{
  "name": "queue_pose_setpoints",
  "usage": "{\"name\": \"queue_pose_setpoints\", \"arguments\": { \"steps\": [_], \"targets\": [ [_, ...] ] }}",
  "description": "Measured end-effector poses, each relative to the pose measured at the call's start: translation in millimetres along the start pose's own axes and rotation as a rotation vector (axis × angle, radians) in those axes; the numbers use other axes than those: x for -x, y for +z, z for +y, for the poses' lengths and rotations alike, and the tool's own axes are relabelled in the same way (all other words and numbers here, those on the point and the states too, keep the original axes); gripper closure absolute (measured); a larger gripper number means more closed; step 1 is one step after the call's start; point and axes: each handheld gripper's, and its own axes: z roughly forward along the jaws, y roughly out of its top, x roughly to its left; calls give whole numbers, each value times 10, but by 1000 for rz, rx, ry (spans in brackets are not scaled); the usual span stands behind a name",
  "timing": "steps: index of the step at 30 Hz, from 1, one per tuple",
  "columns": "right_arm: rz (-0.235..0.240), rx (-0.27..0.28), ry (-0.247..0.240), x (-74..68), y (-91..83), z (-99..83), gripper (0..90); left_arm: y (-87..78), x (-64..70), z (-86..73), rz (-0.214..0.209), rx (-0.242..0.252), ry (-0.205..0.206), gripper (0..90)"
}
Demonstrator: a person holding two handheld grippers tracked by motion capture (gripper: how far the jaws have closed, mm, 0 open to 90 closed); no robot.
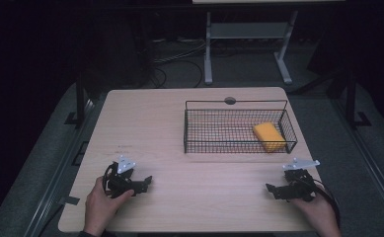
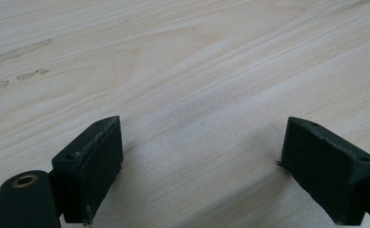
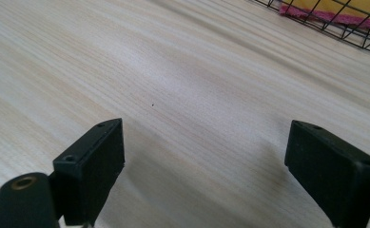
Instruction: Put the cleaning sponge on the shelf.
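- High view: the desk [image 1: 179, 123] is a pale wood-grain slab with rounded corners and a small round grommet at the middle of its far edge.
- A black wire basket [image 1: 239, 144], rectangular with a fine mesh floor and thin rod rim, stands toward the desk's far right corner.
- Inside it, against the basket's right end, lies a yellow sponge [image 1: 269, 137], a soft-looking block; the right gripper view shows a pink layer along its underside through the wires.
- The left tool [image 1: 148, 182] rests low at the desk's near left corner, held in a hand [image 1: 100, 205]; its two matte black, blocky jaws stand wide apart with bare wood between them.
- The right tool [image 1: 271, 189] sits at the near right corner, well apart from the basket, jaws likewise spread wide and holding nothing.
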Motion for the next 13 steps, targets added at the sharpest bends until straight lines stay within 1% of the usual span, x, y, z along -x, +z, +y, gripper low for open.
{"name": "queue_pose_setpoints", "arguments": {
  "steps": [1, 2, 5, 6, 7, 9, 10, 13],
  "targets": [
    [-4, 6, -2, -9, 10, -13, 119, 0, 0, 0, 0, 0, 0, 128],
    [0, 8, -3, -23, 41, -37, 88, 0, 0, 0, 0, 0, 0, 128],
    [1, 24, -5, -28, 47, -52, 86, 0, 0, 0, 0, 0, -1, 128],
    [4, 43, -8, -25, 57, -68, 72, 0, 0, 0, 0, 0, 0, 128],
    [4, 43, -8, -25, 57, -68, 72, 0, 0, 0, 0, 0, 0, 128],
    [5, 69, -10, -26, 76, -93, 49, 0, 0, 0, 0, 0, 0, 128],
    [5, 71, -7, -34, 83, -96, 33, 0, 0, 0, 0, 0, 0, 128],
    [8, 78, -10, -34, 92, -99, 28, 0, 0, 0, 0, 0, 0, 128]
  ]
}}
